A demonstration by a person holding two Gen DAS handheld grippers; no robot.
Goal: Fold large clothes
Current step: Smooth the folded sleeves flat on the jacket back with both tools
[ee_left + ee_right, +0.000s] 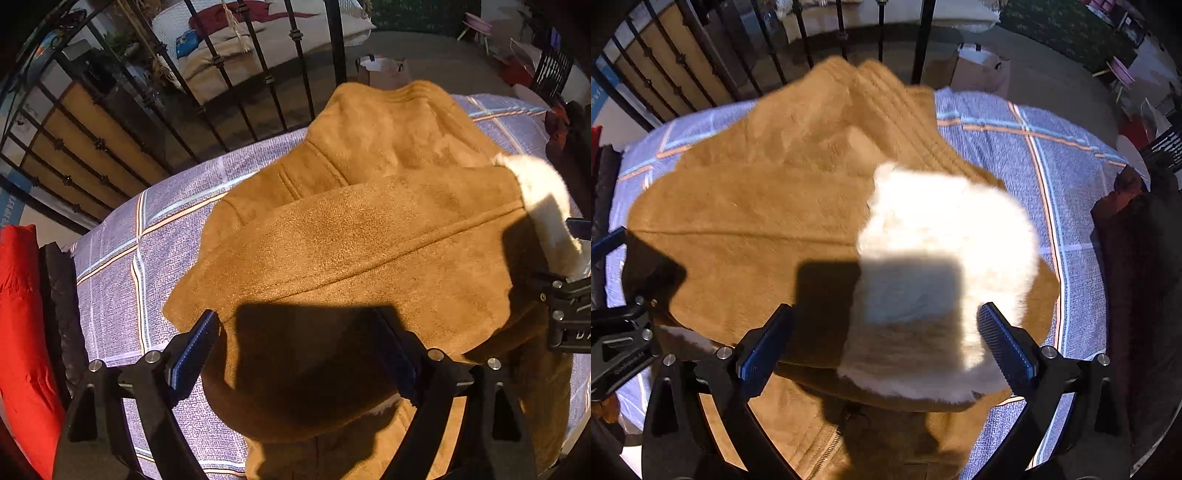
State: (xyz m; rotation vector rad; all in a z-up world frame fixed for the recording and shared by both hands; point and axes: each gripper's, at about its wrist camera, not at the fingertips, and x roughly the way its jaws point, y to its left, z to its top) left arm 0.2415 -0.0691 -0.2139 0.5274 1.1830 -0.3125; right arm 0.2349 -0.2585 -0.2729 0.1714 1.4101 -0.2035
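A tan suede jacket with white fleece lining lies folded over on a lilac checked bedsheet. My left gripper hovers open above the jacket's near part, with nothing pressed between its blue pads. In the right wrist view the jacket fills the middle, and a turned-over flap shows the fleece lining. My right gripper is open over that flap, and its pads stand clear of the fabric. Each gripper's body shows at the edge of the other's view.
A black metal bed rail runs along the far edge of the bed. A red garment and a dark one lie at the left. Dark red clothes are piled at the right. A cardboard box stands on the floor beyond.
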